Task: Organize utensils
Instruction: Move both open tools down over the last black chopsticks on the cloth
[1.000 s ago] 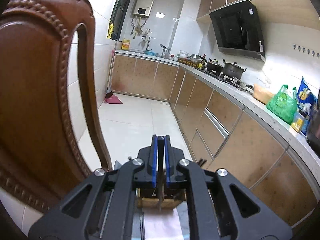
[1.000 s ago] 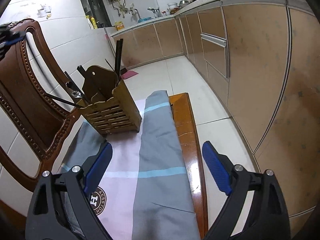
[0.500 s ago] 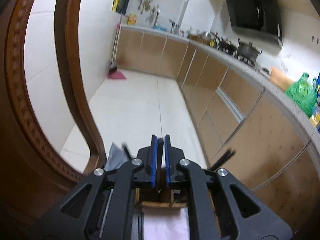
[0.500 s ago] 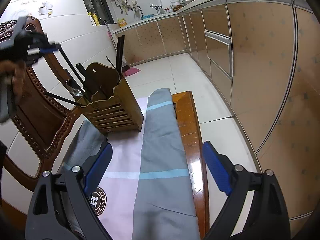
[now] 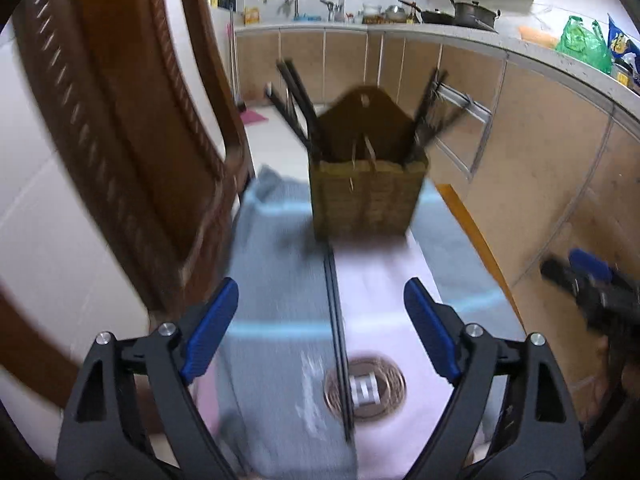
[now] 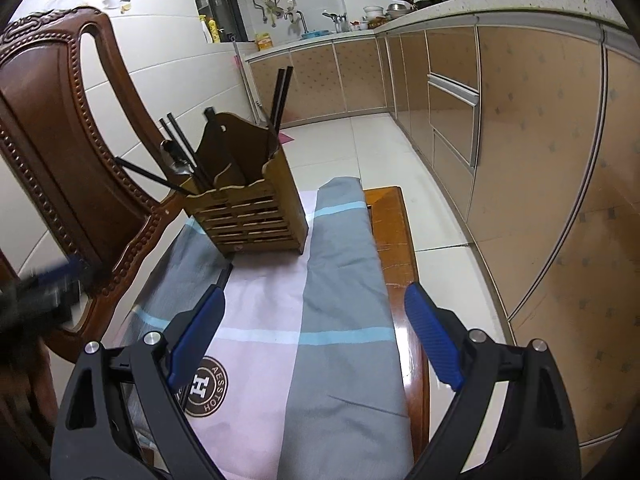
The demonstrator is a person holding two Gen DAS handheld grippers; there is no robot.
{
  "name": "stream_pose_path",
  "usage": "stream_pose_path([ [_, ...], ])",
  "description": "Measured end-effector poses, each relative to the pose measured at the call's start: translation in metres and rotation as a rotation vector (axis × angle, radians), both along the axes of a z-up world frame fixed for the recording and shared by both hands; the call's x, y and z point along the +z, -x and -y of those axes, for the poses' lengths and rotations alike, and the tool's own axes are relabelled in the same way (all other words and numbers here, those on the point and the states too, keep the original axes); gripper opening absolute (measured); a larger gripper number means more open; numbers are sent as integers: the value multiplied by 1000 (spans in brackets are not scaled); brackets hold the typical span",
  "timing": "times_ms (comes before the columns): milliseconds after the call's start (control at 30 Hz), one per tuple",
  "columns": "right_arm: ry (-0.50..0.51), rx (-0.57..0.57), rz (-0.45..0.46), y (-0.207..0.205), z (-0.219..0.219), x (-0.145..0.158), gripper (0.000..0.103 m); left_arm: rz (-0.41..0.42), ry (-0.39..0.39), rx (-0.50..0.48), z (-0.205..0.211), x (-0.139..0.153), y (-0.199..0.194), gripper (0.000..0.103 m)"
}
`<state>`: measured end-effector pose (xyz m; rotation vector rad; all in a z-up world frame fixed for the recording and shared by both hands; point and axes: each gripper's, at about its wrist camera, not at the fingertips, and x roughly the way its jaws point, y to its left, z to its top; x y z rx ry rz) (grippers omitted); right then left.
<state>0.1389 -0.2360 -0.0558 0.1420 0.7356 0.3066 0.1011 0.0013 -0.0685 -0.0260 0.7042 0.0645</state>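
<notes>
Chopsticks [image 5: 335, 328] lie on cloth [image 5: 280, 280] before holder [image 5: 366, 200], between my opening left tongs [image 5: 322, 320], untouched. Right tongs [image 6: 316, 332] wide, empty. Thin, stiff, slippery; I'd pinch mid-length.

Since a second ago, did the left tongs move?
Yes. The left tongs came down: the wooden utensil holder, earlier hidden beneath them, now sits ahead, and they are opening over chopsticks.

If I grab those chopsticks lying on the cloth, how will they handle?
The chopsticks look thin, stiff and smooth, so probably light and slippery. Being two loose sticks, they may split apart. The soft cloth could give underneath them.
</notes>
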Motion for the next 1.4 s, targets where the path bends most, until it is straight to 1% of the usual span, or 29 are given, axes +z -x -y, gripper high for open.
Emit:
stream_pose_path([
  [100,4,15,-1,10,-4,2,89,0,-31,-22,8,-12,25,84],
  [200,-5,36,-15,20,-7,4,89,-15,-26,-40,11,-16,29,84],
  [300,11,40,-2,30,-10,7,89,-10,-4,-43,11,-12,32,84],
  [500,29,27,-12,32,-7,3,89,-17,2,-43,10,-12,31,84],
  [567,34,27,-13,30,-7,1,89,-17,4,-26,6,-14,28,84],
  [700,42,29,-32,21,-18,-11,89,-15,48,26,-11,-20,18,84],
  [767,34,39,-72,10,-30,-21,89,21,64,47,-19,-16,18,84],
  [833,25,61,-102,-4,-52,-33,89,48,58,72,-24,-13,18,84],
  [933,85,91,-96,-22,-91,-46,89,90,71,88,-35,-9,19,84],
  [1000,140,114,-91,-36,-121,-58,89,100,65,86,-40,-7,20,84],
  [1100,195,132,-130,-60,-156,-81,89,101,57,73,-47,-5,21,84],
  [1167,263,122,-127,-74,-177,-93,89,91,51,51,-46,-7,22,84],
  [1233,340,100,-119,-83,-190,-104,89,80,34,36,-44,-9,22,84],
  [1267,362,88,-125,-87,-192,-109,89,75,30,31,-44,-10,22,84],
  [1333,381,78,-159,-94,-196,-120,89,63,35,22,-45,-13,21,84],
  [1367,372,66,-156,-96,-196,-121,89,62,39,17,-45,-13,21,84],
  [1400,384,52,-148,-97,-197,-120,89,60,44,13,-46,-12,21,84],
])
